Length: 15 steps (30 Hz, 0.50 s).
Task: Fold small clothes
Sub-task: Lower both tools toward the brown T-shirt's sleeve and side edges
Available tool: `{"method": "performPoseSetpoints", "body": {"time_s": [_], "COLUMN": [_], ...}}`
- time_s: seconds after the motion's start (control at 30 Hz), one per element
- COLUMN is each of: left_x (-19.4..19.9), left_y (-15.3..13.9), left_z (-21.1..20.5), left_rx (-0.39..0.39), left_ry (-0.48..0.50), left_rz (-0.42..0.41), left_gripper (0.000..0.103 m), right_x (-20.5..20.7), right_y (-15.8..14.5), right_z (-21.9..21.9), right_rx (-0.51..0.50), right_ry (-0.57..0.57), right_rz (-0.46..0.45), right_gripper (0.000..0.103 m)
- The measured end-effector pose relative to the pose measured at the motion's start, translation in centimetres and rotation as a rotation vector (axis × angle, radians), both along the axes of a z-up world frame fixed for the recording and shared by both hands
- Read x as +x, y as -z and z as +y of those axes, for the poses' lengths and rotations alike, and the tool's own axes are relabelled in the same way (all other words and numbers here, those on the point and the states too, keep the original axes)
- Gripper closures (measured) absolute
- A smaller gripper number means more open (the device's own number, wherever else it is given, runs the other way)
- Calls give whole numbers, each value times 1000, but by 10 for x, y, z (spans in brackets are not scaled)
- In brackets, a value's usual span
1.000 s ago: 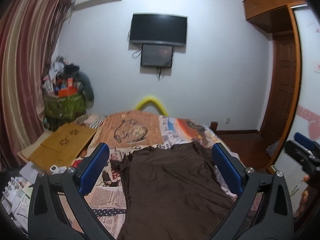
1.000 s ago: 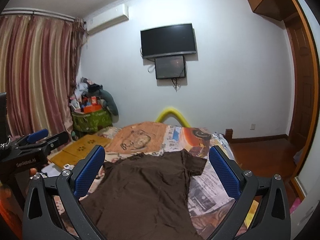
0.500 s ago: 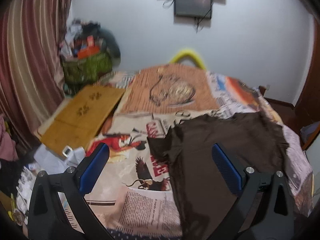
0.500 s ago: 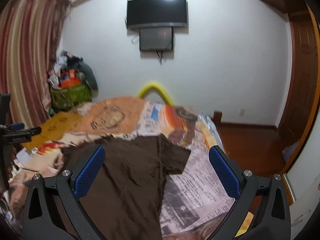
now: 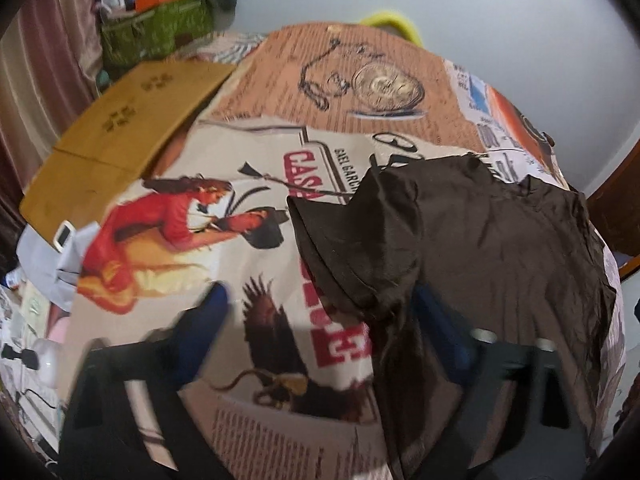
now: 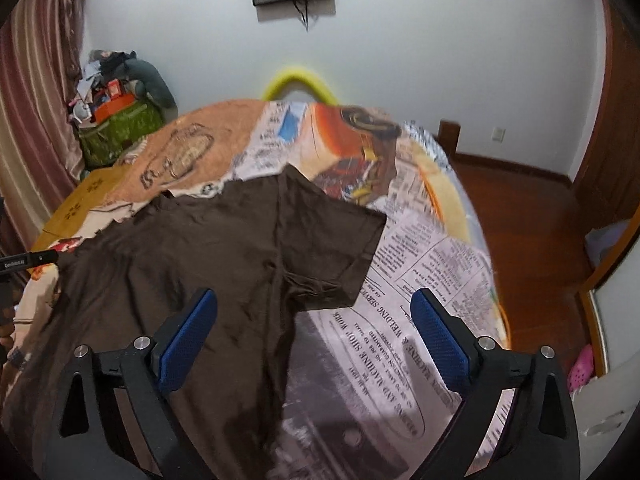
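A second ago I looked across the room. Now both my tools have tipped down over the bed (image 6: 448,264). The brown shirt (image 6: 208,248) lies flat on the printed cover, one sleeve (image 6: 332,240) sticking out. My left hand-held gripper (image 5: 320,332) has dropped close to the other sleeve (image 5: 360,240), which is bunched up. It looks wide open, but it is blurry. My right hand-held gripper (image 6: 314,340) is wide open and holds nothing. I think folding in the sleeves comes first.

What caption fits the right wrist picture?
Open right gripper above a brown T-shirt spread on a printed bedsheet.
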<state>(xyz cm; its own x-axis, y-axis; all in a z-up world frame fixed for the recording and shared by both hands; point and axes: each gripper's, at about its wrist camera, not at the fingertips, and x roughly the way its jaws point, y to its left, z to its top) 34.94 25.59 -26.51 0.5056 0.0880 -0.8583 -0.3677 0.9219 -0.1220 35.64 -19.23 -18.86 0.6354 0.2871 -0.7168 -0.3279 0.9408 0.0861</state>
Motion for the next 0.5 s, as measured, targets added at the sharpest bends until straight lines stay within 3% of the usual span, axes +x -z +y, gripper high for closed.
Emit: {"method": "performPoseSetpoints", "body": {"time_s": [0.07,0.23,0.37,0.43,0.5], "left_x": [9,25,41,47,51], "left_y": [8,8,20,30,34], "left_z": [5,21,42,49,48], "left_rx": [-22,-48,-80,-110,-84], "left_ry": [-8,-31,-81,-89,-75], "left_rz": [16,-34,7,30,19], "left_gripper": [34,34,35,39,48], "right_x": [12,32,42,45,50], "right_y": [6,10,10,8,8], "right_z": [-2,-16,-20,-20,-21], "right_rx": [7,74,81,71,58], "right_ry": [6,26,32,25,17], "right_rz": [20,68,67,65,60], "right_gripper": [12,16,16,17,18]}}
